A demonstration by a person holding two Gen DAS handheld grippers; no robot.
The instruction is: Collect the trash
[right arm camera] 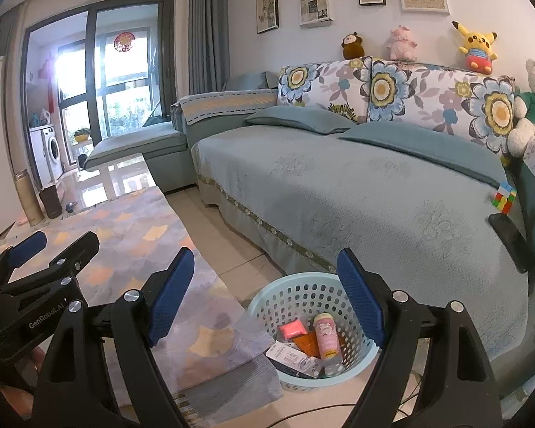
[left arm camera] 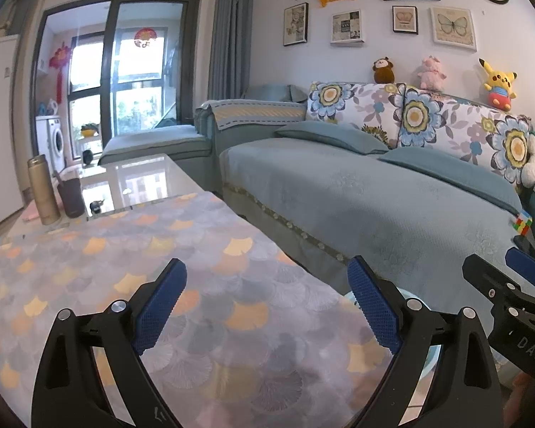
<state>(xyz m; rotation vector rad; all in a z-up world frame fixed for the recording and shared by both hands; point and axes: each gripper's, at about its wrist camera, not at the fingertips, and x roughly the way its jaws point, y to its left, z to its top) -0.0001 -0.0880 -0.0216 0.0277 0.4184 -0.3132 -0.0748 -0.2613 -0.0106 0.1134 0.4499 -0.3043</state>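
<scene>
Both grippers stand wide with nothing between the fingers: left gripper (left arm camera: 267, 303) over the worktop's scale-patterned grey and orange cloth (left arm camera: 142, 267) near its right edge, right gripper (right arm camera: 265, 294) above the pale blue perforated plastic basket (right arm camera: 296, 289) holding trash, on the floor strip beside the blue sofa (right arm camera: 356, 196).

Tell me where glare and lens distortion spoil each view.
Left wrist view: the balcony window blows out white, the glossy tabletop mirrors it, and fisheye bends the sofa edge. Right wrist view: a harsh flare at the window's left pane, while the basket is evenly lit and sharp, with dark vignette corners.
</scene>
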